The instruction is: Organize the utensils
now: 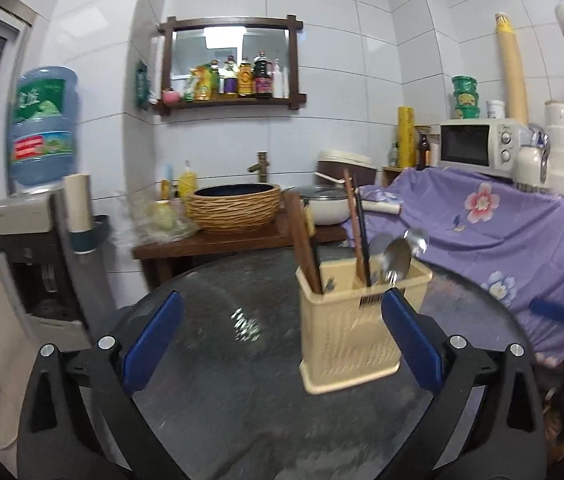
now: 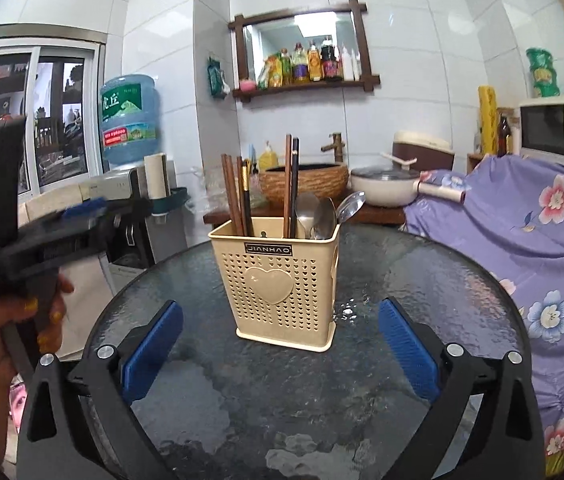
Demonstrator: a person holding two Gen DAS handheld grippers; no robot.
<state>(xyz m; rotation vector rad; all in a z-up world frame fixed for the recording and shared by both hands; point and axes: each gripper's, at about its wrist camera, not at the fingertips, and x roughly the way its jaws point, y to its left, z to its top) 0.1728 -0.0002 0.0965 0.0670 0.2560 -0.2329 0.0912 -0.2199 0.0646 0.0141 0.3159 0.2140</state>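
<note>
Chopsticks (image 2: 238,192) and steel spoons (image 2: 322,212) stand sorted in the beige perforated plastic caddy (image 2: 278,276); both tongs (image 1: 282,332) (image 2: 280,340) gape wide, holding nothing.

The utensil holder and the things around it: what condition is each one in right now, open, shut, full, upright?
Utensil holder: upright on the glass table, nothing gripping it.
Chopsticks: standing in the holder, leaning slightly.
Spoons: in the holder, bowls up.
Left gripper: open, empty.
Right gripper: open, empty.
Pot: lid on.
Microwave: door shut.
Water jug: upside down on its dispenser.
</note>
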